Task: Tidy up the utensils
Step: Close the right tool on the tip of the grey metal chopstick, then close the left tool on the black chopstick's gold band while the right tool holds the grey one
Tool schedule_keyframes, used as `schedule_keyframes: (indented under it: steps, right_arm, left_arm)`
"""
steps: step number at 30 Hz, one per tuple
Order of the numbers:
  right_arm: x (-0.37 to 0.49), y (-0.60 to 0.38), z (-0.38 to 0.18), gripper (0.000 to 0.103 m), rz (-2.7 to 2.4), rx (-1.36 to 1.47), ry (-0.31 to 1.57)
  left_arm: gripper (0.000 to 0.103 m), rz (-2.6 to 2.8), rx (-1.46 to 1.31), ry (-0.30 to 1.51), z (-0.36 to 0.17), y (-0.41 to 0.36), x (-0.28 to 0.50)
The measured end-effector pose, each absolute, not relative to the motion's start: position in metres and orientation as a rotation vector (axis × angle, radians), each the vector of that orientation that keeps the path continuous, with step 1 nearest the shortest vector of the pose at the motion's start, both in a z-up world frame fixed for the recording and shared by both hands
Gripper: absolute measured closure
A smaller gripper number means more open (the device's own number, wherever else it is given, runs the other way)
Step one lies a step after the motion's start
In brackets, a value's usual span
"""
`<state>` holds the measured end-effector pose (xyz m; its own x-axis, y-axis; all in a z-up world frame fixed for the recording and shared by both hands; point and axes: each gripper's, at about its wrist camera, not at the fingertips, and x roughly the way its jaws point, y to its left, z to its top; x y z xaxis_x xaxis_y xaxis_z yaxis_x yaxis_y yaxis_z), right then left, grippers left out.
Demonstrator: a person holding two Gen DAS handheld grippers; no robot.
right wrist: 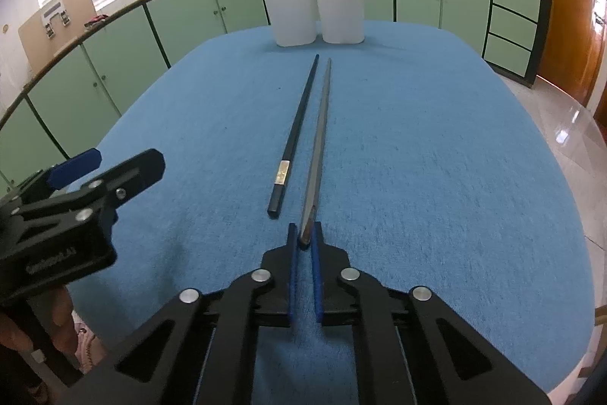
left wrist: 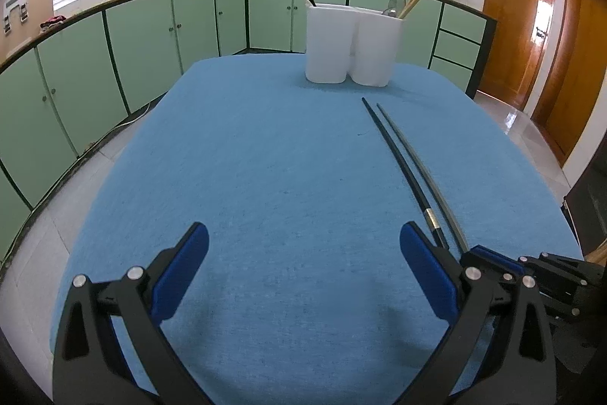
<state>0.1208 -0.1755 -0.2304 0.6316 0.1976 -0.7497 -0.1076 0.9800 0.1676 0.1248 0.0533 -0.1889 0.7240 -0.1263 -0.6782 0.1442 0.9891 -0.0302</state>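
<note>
Two long chopsticks lie side by side on the blue cloth: a black chopstick (right wrist: pixel 294 135) with a metal band, and a grey chopstick (right wrist: pixel 318 135) to its right. My right gripper (right wrist: pixel 304 234) is shut on the near end of the grey chopstick. In the left wrist view the same black chopstick (left wrist: pixel 402 166) and grey chopstick (left wrist: pixel 421 166) run up the right side. My left gripper (left wrist: pixel 303 253) stands open over bare cloth, left of them, with nothing between its fingers. A white two-part holder (right wrist: pixel 318 10) at the far edge holds dark chopsticks on the left and wooden ones on the right.
The blue-covered table (left wrist: pixel 265 158) drops off to a tiled floor on both sides. Green cabinets (left wrist: pixel 151 37) curve round behind it, and a wooden door (left wrist: pixel 519 25) is at the right. A person's hand (right wrist: pixel 57 310) shows under the left gripper body.
</note>
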Motion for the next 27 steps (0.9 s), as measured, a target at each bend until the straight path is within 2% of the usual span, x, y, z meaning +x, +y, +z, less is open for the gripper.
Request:
schedule_keyframes:
  steps: [19, 20, 23, 27]
  right_arm:
    - [0.115, -0.232, -0.227, 0.098, 0.046, 0.222, 0.839]
    - [0.115, -0.236, -0.227, 0.098, 0.045, 0.233, 0.84]
    - [0.113, -0.241, -0.227, 0.098, 0.047, 0.25, 0.841]
    - [0.112, -0.244, -0.227, 0.098, 0.054, 0.264, 0.84]
  left_arm:
    - [0.006, -0.261, -0.017, 0.776, -0.193, 0.01, 0.123]
    - [0.008, -0.271, -0.016, 0.778, -0.194, 0.004, 0.123]
    - [0.033, -0.294, 0.009, 0.806, -0.201, -0.01, 0.126]
    - [0.038, -0.302, -0.003, 0.849, -0.213, -0.018, 0.131]
